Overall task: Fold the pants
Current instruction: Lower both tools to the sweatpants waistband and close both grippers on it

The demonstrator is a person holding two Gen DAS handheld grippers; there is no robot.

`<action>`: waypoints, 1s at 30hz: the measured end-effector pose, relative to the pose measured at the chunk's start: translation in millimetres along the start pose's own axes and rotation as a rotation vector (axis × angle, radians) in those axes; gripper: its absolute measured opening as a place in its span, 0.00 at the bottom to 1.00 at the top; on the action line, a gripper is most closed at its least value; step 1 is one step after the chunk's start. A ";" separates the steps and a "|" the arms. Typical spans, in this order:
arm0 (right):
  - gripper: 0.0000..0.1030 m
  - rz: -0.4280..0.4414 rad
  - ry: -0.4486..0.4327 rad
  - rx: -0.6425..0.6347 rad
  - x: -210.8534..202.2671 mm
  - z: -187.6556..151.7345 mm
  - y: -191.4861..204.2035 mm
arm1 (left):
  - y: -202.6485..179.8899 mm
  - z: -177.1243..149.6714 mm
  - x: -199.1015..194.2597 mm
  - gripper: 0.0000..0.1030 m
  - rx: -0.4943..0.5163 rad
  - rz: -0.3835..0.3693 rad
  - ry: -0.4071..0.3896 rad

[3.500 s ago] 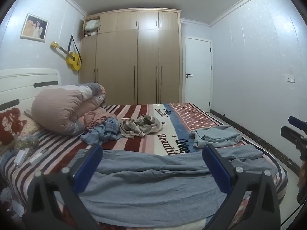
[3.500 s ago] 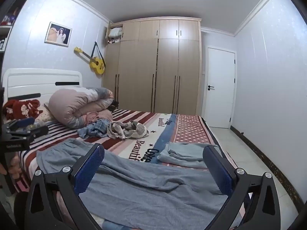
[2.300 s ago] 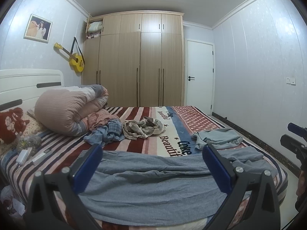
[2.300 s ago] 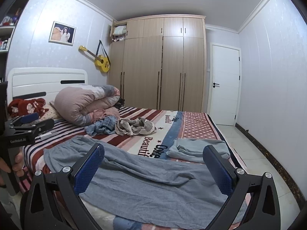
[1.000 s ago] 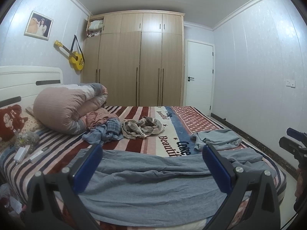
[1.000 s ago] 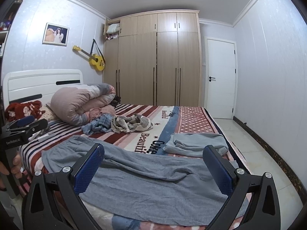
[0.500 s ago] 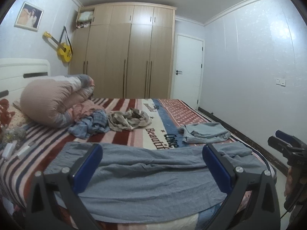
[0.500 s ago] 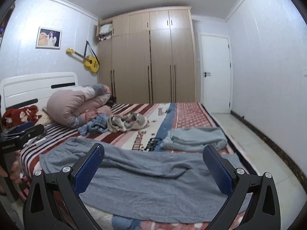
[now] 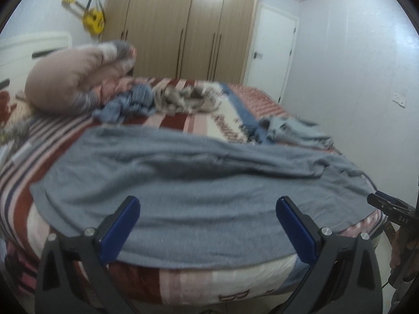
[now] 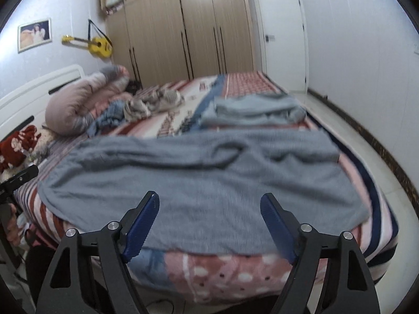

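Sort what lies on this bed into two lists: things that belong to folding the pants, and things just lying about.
Belong to the job:
- grey pants, spread flat at the near edge
- left gripper, open
- right gripper, open, jaws just closing a little, nothing between them

Just lying about:
- folded light-blue garment
- crumpled clothes
- rolled duvet
- yellow guitar on the wall

Even indoor light, soft shadows, strong motion blur across both views, fisheye bending, dark vignetted corners
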State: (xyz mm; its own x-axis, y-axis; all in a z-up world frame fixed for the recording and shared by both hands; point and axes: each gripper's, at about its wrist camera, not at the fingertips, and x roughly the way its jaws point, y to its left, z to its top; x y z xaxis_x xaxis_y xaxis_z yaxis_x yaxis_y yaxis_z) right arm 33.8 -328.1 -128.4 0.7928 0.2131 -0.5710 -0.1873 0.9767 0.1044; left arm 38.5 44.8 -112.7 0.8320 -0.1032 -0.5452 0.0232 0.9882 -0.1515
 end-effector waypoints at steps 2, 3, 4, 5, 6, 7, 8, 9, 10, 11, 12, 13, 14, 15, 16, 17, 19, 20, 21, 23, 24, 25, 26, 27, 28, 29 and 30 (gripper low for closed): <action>0.68 0.004 0.032 0.020 9.1 -9.0 -4.7 | 3.1 -7.6 9.2 0.99 -0.013 0.010 0.024; 0.68 0.006 0.043 0.034 13.6 -12.5 -8.4 | 4.8 -9.4 12.5 0.99 -0.018 0.014 0.032; 0.68 0.005 0.052 0.047 15.7 -15.1 -10.4 | 6.3 -11.9 16.4 0.99 -0.025 0.020 0.041; 0.68 0.002 0.062 0.062 18.0 -17.8 -13.7 | 8.2 -14.9 18.7 0.99 -0.033 0.025 0.049; 0.68 -0.003 0.071 0.076 20.7 -20.4 -16.5 | 10.8 -17.5 20.3 0.99 -0.044 0.030 0.057; 0.68 -0.009 0.081 0.091 23.2 -23.8 -19.5 | 14.7 -19.9 21.9 0.99 -0.058 0.035 0.069; 0.68 -0.014 0.090 0.103 25.2 -27.3 -22.6 | 18.8 -22.0 23.3 0.99 -0.075 0.039 0.082; 0.68 -0.019 0.098 0.112 26.2 -30.1 -25.0 | 24.0 -26.2 25.2 0.99 -0.094 0.045 0.095; 0.68 -0.022 0.112 0.125 27.8 -33.7 -28.0 | 29.1 -29.5 27.6 0.99 -0.113 0.049 0.110; 0.68 -0.023 0.124 0.136 28.5 -37.0 -30.3 | 33.9 -34.0 29.7 0.99 -0.131 0.049 0.122; 0.68 -0.023 0.138 0.146 30.6 -40.3 -32.7 | 39.0 -39.1 31.6 0.99 -0.152 0.047 0.139; 0.68 -0.022 0.157 0.157 32.4 -44.5 -34.5 | 42.9 -44.2 33.6 0.99 -0.169 0.037 0.160; 0.68 -0.015 0.175 0.167 34.6 -47.8 -36.4 | 47.4 -50.4 36.1 0.99 -0.191 0.025 0.182; 0.68 -0.009 0.190 0.172 36.4 -50.5 -36.9 | 50.7 -53.8 37.9 0.99 -0.206 0.023 0.193; 0.68 -0.006 0.203 0.172 38.4 -53.0 -37.1 | 53.9 -57.4 39.3 0.99 -0.220 0.025 0.205; 0.68 -0.009 0.209 0.166 39.6 -54.7 -36.6 | 57.1 -61.1 40.3 0.99 -0.230 0.030 0.213; 0.68 -0.017 0.211 0.153 40.1 -55.6 -35.1 | 61.7 -65.7 42.2 0.96 -0.245 0.033 0.217; 0.68 -0.019 0.212 0.151 39.9 -55.7 -35.1 | 63.3 -67.4 43.3 0.91 -0.252 0.027 0.219; 0.68 -0.018 0.213 0.152 39.7 -55.3 -35.0 | 65.9 -68.7 45.4 0.90 -0.267 0.012 0.223; 0.68 -0.015 0.212 0.157 39.4 -54.4 -35.6 | 69.4 -67.5 50.4 0.87 -0.288 -0.012 0.227; 0.68 -0.015 0.212 0.161 39.7 -53.9 -36.0 | 70.8 -66.5 53.6 0.87 -0.299 -0.025 0.225; 0.68 -0.013 0.210 0.167 40.8 -51.9 -35.8 | 72.1 -65.4 56.8 0.86 -0.312 -0.035 0.223; 0.68 -0.012 0.208 0.174 40.6 -50.9 -36.1 | 73.2 -63.8 59.7 0.86 -0.323 -0.041 0.221; 0.68 -0.014 0.204 0.180 39.6 -50.5 -37.1 | 74.2 -63.6 62.4 0.86 -0.339 -0.043 0.225; 0.68 -0.020 0.200 0.185 38.4 -50.1 -38.4 | 75.0 -63.3 63.1 0.86 -0.349 -0.042 0.232; 0.68 -0.025 0.196 0.188 37.4 -49.2 -38.9 | 74.8 -65.1 61.9 0.86 -0.359 -0.040 0.235; 0.68 -0.031 0.193 0.192 35.7 -49.0 -40.1 | 75.5 -69.4 59.1 0.86 -0.370 -0.033 0.240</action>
State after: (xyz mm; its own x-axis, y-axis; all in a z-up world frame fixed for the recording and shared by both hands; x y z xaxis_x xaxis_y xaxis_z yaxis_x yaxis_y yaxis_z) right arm 41.2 -360.8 -192.8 0.6681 0.1926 -0.7188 -0.0372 0.9734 0.2263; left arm 50.9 105.5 -213.6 0.6810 -0.2000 -0.7044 -0.1888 0.8815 -0.4328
